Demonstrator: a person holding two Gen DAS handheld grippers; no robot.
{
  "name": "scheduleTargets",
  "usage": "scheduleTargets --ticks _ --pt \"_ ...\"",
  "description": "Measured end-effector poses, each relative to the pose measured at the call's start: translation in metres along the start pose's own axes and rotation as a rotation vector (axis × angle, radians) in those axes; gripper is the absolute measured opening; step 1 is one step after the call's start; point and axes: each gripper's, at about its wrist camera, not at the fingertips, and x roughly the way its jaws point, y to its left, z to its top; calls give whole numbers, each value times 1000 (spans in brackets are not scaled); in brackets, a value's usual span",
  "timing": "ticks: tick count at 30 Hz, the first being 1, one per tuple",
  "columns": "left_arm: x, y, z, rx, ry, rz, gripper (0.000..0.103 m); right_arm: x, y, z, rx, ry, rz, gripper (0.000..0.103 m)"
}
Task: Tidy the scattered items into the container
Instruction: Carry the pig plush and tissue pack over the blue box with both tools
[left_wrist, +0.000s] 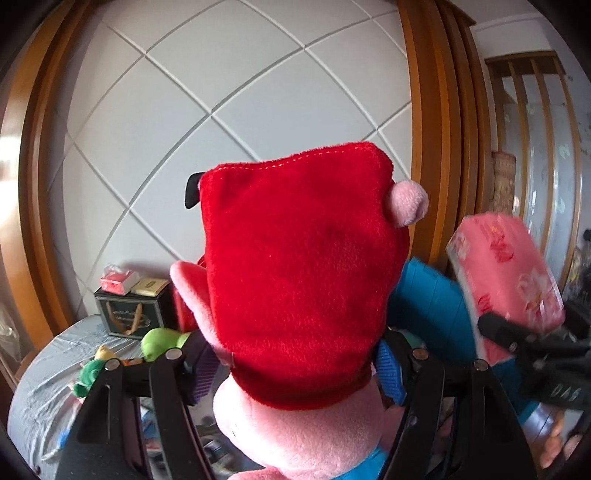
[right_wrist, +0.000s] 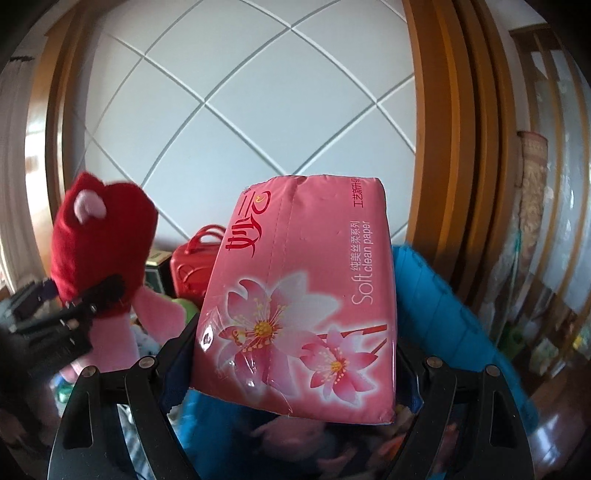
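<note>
My left gripper (left_wrist: 295, 363) is shut on a pink plush pig in a red dress (left_wrist: 303, 266), held up in the air; the plush fills the left wrist view and also shows in the right wrist view (right_wrist: 103, 240). My right gripper (right_wrist: 291, 369) is shut on a pink pack of soft tissue paper with flowers (right_wrist: 303, 295), held above the blue container (right_wrist: 436, 295). The pack also shows at the right of the left wrist view (left_wrist: 506, 273), with the blue container (left_wrist: 428, 295) behind the plush.
A bed or table with a grey cover (left_wrist: 44, 376) carries green plush toys (left_wrist: 159, 341), a dark box (left_wrist: 129, 314) with small packets on top, and other loose items. A red bag (right_wrist: 192, 266) stands behind. A tiled white wall and wooden frames (left_wrist: 436, 147) lie beyond.
</note>
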Motion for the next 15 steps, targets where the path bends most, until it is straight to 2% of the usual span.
scheduleTargets --ticks 6,9,11,15 --pt "13 -58 51 -33 -48 -69 70 18 -59 23 -40 -18 -11 87" --pt "44 -92 75 -39 0 -87 71 37 -83 33 -65 2 -51 87" --pt "77 -115 82 -39 87 -90 71 55 -95 38 -83 35 -75 87" --pt "160 -150 61 -21 372 -70 71 107 -123 34 -120 157 -118 87"
